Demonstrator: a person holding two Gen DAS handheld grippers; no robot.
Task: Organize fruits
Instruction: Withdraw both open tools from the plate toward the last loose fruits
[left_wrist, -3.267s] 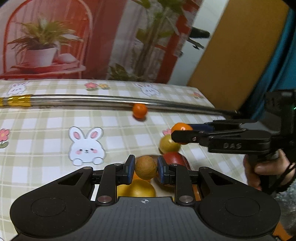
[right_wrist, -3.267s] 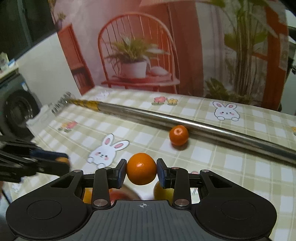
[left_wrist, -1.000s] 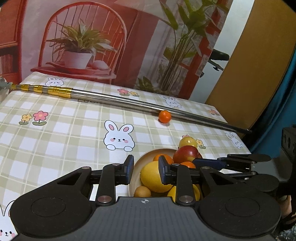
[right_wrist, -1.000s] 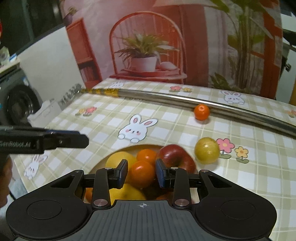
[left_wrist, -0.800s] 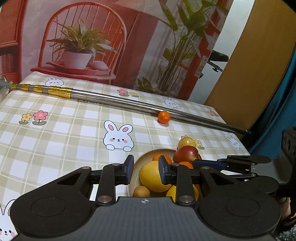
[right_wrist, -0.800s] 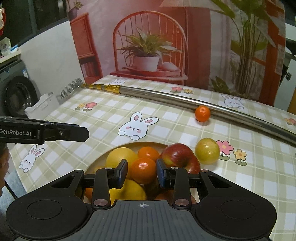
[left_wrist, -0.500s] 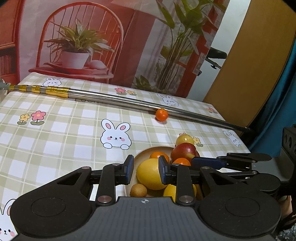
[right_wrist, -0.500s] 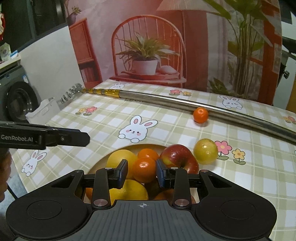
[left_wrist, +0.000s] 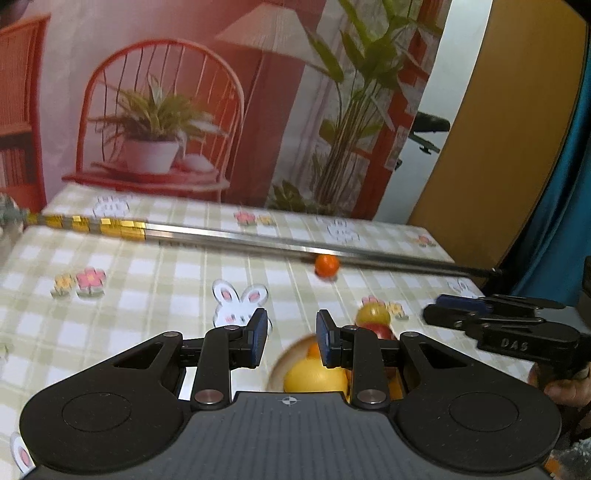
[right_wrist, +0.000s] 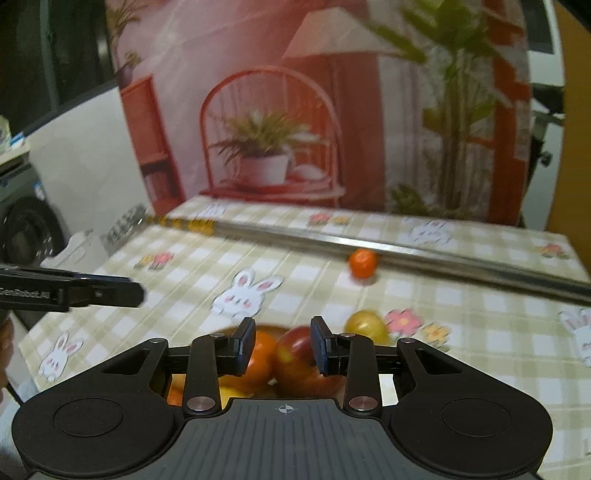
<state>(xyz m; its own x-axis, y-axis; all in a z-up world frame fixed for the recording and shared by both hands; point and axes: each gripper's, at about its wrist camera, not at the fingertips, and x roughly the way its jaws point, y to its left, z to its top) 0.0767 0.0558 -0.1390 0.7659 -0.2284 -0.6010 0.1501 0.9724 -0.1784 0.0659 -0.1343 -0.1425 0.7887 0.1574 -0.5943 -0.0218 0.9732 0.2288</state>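
The table, wearing a checked bunny cloth, is carrying a long metal rod, a small orange touching it, a yellow-green fruit and a fruit-filled bowl.

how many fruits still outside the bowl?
2. A small orange lies against the metal pole at the far side of the table. A yellow-green fruit sits just past the bowl, beside the red apple. Both views are blurred and the claws may hide more.
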